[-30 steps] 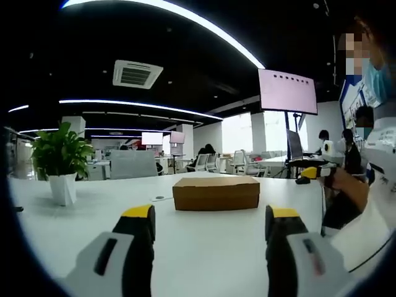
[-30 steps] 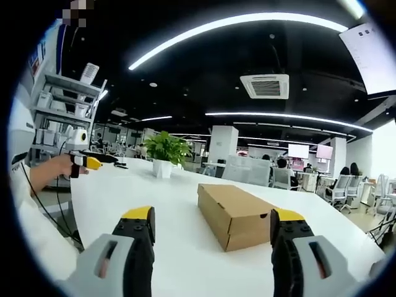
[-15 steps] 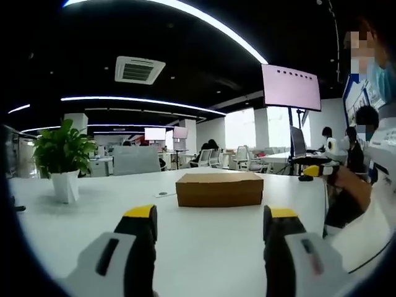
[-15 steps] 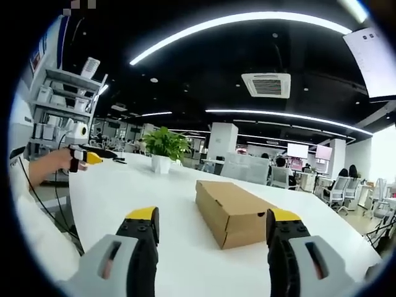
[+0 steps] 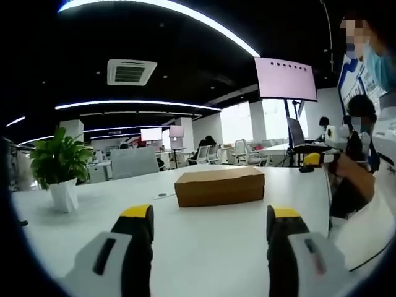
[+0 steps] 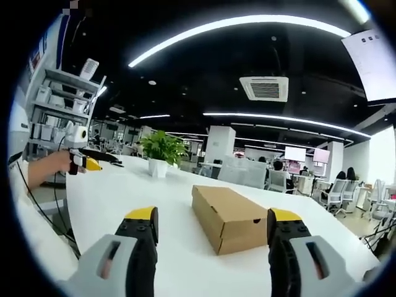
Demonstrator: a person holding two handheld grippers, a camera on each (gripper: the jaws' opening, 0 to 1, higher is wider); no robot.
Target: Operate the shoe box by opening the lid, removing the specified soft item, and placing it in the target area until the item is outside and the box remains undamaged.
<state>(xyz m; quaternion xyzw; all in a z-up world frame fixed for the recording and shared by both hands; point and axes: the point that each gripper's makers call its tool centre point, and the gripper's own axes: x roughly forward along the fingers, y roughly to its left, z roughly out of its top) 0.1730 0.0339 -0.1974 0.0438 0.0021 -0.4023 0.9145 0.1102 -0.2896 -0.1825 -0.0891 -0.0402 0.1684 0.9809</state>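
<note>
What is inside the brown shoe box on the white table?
Nothing inside can be seen: the shoe box lies on the table with its lid shut, so any contents are covered.

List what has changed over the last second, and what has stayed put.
Little has changed: both cameras drifted slightly with the hands. Nothing was taken hold of or let go. The shoe box stays shut on the white table, the potted plant beside it. The left tongs and right tongs stay open and empty, short of the box.

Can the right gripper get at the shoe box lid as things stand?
Probably yes: the right gripper is open and faces the closed shoe box, with bare white table between them.
</note>
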